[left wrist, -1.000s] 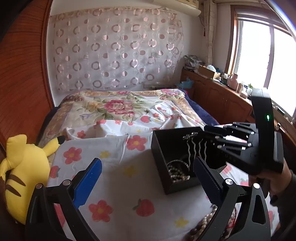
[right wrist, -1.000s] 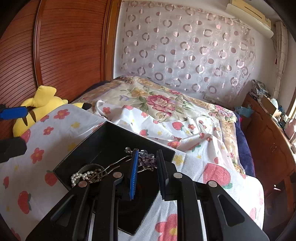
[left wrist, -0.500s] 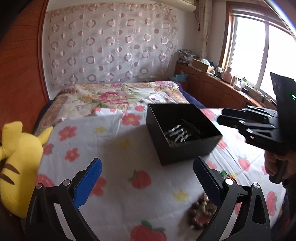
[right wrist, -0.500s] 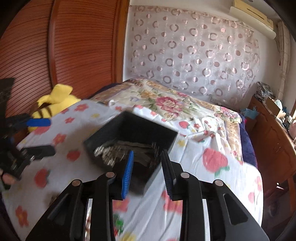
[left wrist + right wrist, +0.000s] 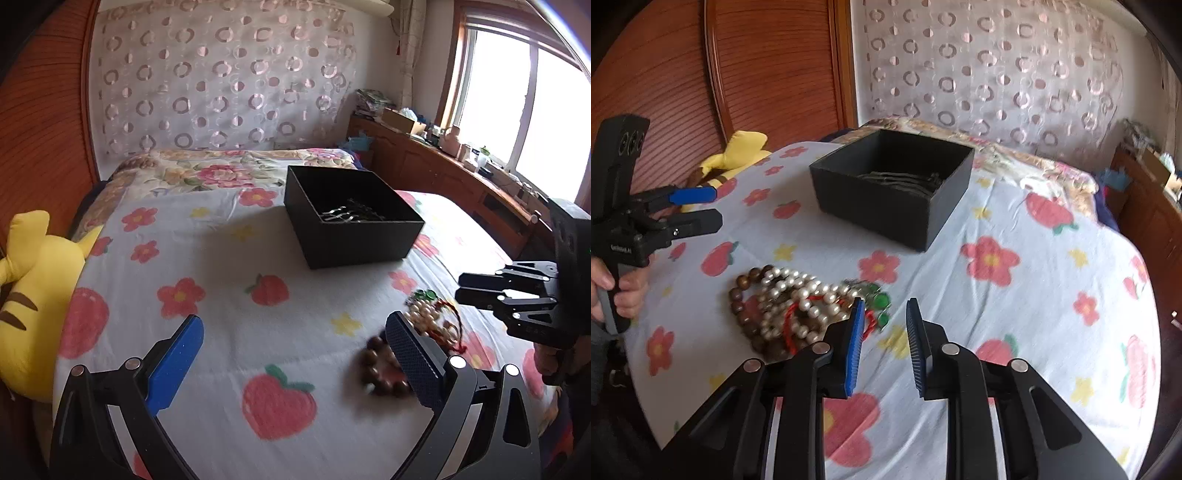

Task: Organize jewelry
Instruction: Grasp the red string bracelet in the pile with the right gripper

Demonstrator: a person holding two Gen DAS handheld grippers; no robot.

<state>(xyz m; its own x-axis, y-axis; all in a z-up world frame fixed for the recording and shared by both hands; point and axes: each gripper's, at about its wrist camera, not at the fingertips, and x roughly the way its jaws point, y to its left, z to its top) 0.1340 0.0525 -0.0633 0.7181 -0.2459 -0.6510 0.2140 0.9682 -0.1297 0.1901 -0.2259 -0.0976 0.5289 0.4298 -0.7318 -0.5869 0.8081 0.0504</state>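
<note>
Bedroom with wooden panelling, circle-patterned curtain (image 5: 990, 74), window (image 5: 524, 103). Flower-and-strawberry bedsheet (image 5: 229, 302) under everything. Yellow plush (image 5: 33, 295) at its edge. Open black box (image 5: 886, 199) holding metal hairpins (image 5: 349, 214). Near it, a heap: pearl necklace (image 5: 798, 291), wooden bead bracelet (image 5: 738, 295), red cord, green beads. Left gripper (image 5: 295, 354) spread wide, empty; right gripper (image 5: 884, 328) narrowly parted after closing slightly, empty. White lettering on the left gripper unreadable.
</note>
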